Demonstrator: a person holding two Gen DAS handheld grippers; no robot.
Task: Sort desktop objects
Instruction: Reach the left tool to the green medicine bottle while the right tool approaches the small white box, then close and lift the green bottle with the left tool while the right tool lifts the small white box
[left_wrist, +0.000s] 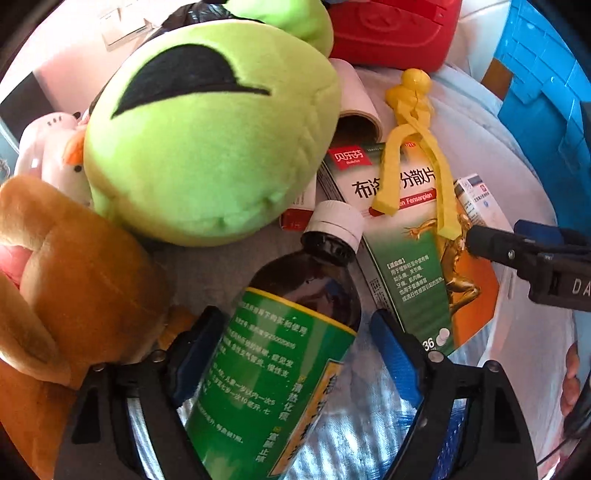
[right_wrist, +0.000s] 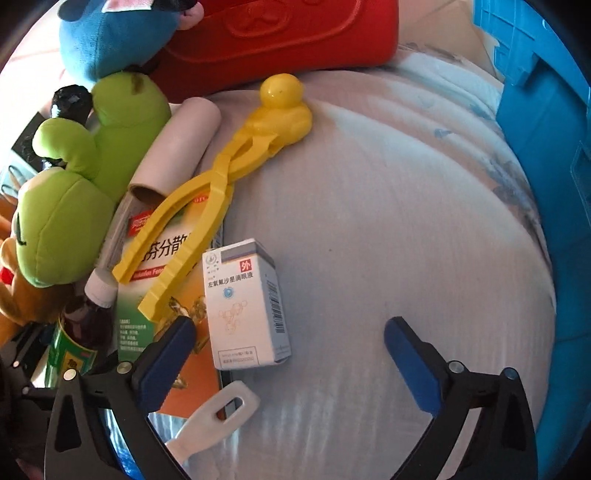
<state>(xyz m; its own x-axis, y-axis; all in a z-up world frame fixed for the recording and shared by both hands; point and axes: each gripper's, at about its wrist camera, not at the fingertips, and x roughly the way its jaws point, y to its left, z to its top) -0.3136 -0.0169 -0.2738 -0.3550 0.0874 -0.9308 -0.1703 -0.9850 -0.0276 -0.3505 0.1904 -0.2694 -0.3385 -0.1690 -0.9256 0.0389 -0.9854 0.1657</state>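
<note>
My left gripper (left_wrist: 295, 332) is open around a dark medicine bottle (left_wrist: 280, 354) with a green label and white cap; the jaws stand on either side of it, with a gap on the right. The bottle also shows in the right wrist view (right_wrist: 79, 332). My right gripper (right_wrist: 288, 336) is open and empty; a small white medicine box (right_wrist: 243, 302) stands just inside its left finger. A large green and orange medicine box (left_wrist: 406, 254) lies under yellow duck tongs (right_wrist: 221, 184). My right gripper's finger shows in the left wrist view (left_wrist: 491, 243).
A green frog plush (left_wrist: 207, 136), a brown plush (left_wrist: 66, 280), a white chick toy (left_wrist: 70, 162), a cardboard tube (right_wrist: 177, 147), a red case (right_wrist: 280, 33) and a blue plush (right_wrist: 118, 33) crowd the left and back. A blue crate (right_wrist: 546, 184) stands at right. A white handle (right_wrist: 218, 417) lies near.
</note>
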